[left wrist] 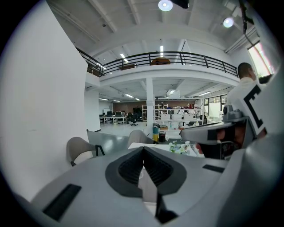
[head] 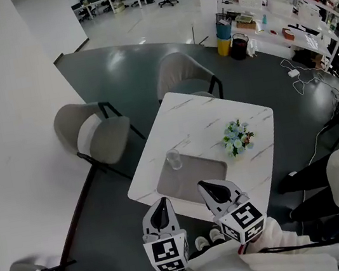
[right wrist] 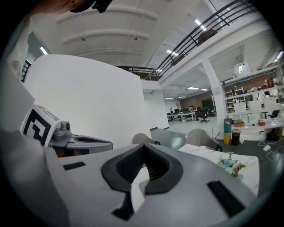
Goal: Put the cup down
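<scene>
The clear cup (head: pixel 173 159) stands upright, mouth up and long axis vertical, at the far left corner of the grey mat (head: pixel 196 182) on the white counter (head: pixel 217 114). Beside the mat's near edge, the left gripper (head: pixel 163 202) and right gripper (head: pixel 205 187) hover, jaws closed and empty.

White marble table (head: pixel 199 120), grey chairs (head: pixel 96 137) — dark floor (head: pixel 127 74), white wall (head: pixel 2 95), mezzanine railing (left wrist: pixel 177 55)

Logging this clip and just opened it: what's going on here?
A person holds the left claw and the right claw side by side at the near edge of a white marble table. Both are shut and empty. The clear cup stands upright on the grey mat, apart from both, with a small flower bunch beside the mat.
</scene>
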`<state>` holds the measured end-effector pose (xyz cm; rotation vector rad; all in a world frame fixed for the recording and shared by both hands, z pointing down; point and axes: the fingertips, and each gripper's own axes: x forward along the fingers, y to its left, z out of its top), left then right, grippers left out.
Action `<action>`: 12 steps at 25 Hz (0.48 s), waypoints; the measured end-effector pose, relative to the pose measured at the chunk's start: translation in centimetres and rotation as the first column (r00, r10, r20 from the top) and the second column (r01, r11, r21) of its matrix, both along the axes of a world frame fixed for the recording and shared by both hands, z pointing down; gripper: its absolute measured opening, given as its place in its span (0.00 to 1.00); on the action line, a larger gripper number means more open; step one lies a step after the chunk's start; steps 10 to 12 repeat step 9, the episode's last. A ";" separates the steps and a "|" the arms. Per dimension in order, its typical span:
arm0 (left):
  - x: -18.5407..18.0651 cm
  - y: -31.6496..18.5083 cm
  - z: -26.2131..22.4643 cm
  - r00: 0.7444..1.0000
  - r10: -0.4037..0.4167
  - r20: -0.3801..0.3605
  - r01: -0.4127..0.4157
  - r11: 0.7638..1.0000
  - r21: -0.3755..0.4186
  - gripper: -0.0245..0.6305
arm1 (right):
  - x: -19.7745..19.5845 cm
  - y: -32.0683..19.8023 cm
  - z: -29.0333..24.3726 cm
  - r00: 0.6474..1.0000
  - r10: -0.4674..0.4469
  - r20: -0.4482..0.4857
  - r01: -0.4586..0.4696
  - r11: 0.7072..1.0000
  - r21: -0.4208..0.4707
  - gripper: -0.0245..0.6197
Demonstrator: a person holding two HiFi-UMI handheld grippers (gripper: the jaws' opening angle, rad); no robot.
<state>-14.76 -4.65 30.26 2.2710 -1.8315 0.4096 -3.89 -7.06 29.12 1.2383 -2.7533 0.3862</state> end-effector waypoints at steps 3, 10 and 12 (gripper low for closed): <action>-0.1 0.0 0.0 1.000 -0.003 0.001 0.003 1.000 -0.002 0.05 | -0.1 0.0 0.2 1.000 -0.002 0.003 0.002 1.000 -0.006 0.05; -0.2 -0.2 0.2 1.000 -0.006 0.005 0.006 1.000 -0.006 0.05 | 0.0 -0.2 0.5 1.000 -0.005 0.001 0.005 1.000 -0.010 0.05; -0.2 -0.2 0.2 1.000 -0.006 0.005 0.006 1.000 -0.006 0.05 | 0.0 -0.2 0.5 1.000 -0.005 0.001 0.005 1.000 -0.010 0.05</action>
